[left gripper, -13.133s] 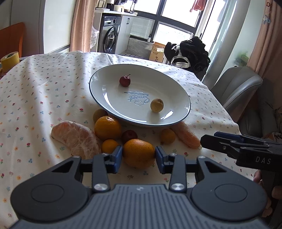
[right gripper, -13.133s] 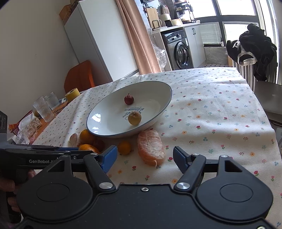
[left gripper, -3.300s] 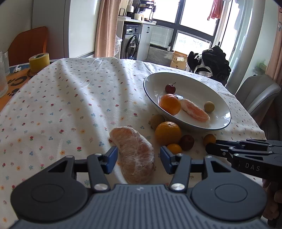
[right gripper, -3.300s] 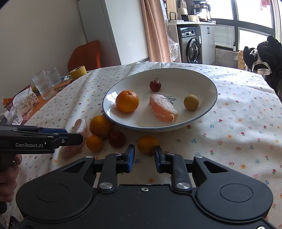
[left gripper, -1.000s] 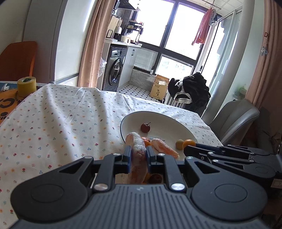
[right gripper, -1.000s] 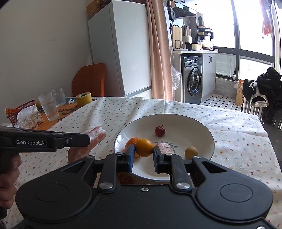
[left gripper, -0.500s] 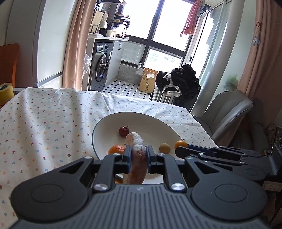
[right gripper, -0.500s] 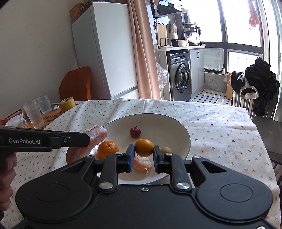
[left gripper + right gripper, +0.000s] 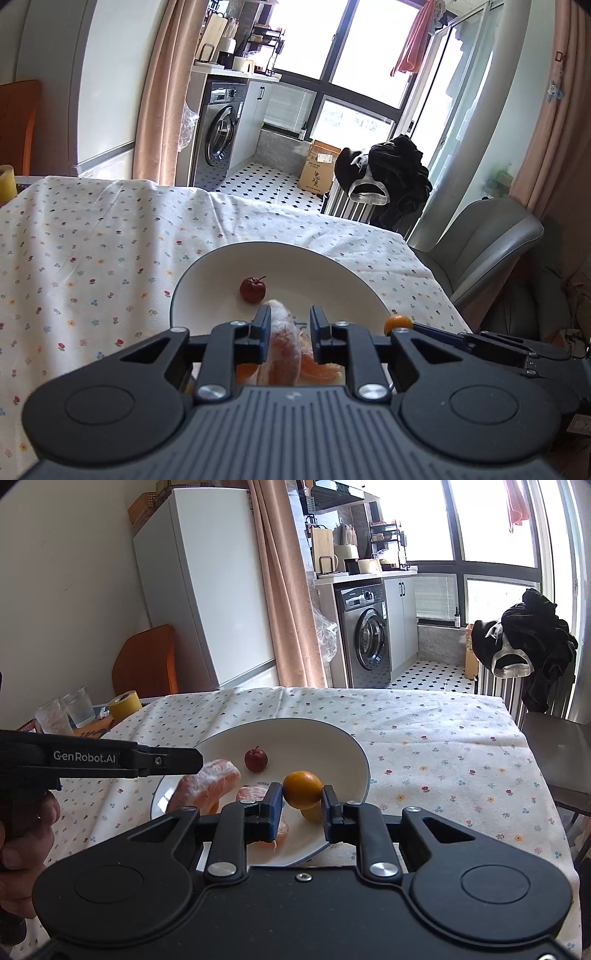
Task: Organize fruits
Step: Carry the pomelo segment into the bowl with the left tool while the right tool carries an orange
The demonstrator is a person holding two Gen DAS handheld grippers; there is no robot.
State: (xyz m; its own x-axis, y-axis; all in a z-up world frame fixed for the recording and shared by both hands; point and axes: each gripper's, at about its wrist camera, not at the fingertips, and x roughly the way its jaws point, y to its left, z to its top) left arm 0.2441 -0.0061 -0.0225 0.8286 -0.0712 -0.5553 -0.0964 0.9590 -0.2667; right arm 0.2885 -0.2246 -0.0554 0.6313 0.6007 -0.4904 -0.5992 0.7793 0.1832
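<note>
Left wrist view shows the long peeled citrus segment with pale, stringy membrane [image 9: 282, 343] standing between the left gripper [image 9: 287, 326]'s blue-padded fingers, its long axis running away from the camera and its tip pointing up and forward over the round white ceramic plate [image 9: 207, 273]. The fingers are parted slightly; the left one touches the segment, and a small gap shows at the right one. Above the same plate, the right gripper [image 9: 302, 805] pinches a small smooth round orange [image 9: 302, 789] between its narrowly set fingers. On the plate lie a small dark red fruit with a stem [image 9: 252, 289], another peeled orange segment [image 9: 255, 794] and a small yellowish round fruit [image 9: 311, 813]. Under the plate spreads a white cloth with tiny flower print [image 9: 92, 236].
</note>
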